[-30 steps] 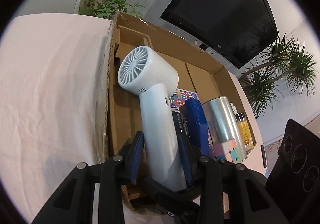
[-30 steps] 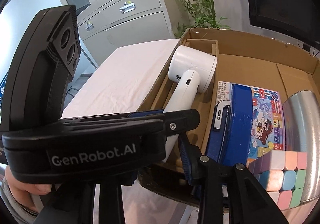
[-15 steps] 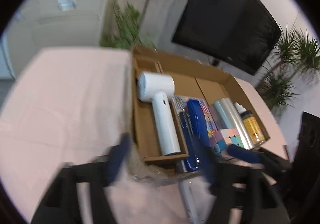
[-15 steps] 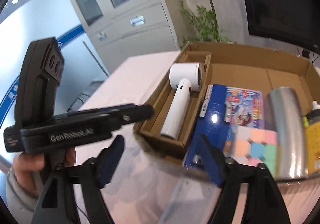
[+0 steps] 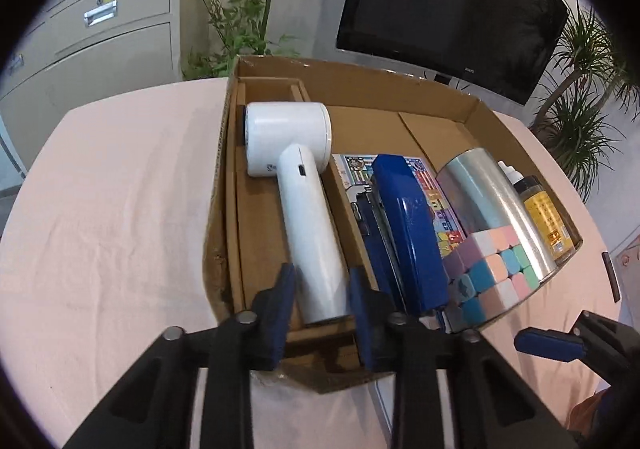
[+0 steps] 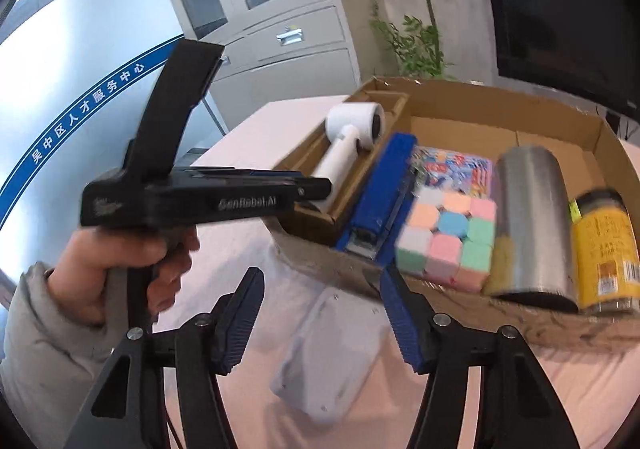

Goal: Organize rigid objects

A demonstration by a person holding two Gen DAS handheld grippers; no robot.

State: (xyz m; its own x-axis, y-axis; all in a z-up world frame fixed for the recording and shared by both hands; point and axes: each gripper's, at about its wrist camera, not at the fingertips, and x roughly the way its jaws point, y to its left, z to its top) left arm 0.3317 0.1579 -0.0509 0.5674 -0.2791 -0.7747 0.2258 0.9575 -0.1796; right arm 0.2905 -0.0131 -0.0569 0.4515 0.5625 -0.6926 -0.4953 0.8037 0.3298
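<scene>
Rigid objects look mostly packed. Left gripper (image 5: 320, 271) fingers have just been closing to a narrow gap and grip nothing. Just beyond them the white dryer (image 5: 304, 209) lies in the side compartment of the cardboard box (image 5: 360, 77). Right gripper (image 6: 320, 275) fingers, also just closing, stand half open and empty above a grey flat device (image 6: 328, 361) on the worktop (image 5: 112, 209), seemingly the last item outside.

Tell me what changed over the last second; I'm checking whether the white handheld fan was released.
Yes. The left gripper let go of the white handheld fan, backed off, and its jaws have just been closing, empty. The right gripper also withdrew, open. The fan stays in the cardboard box beside the blue stapler.
</scene>
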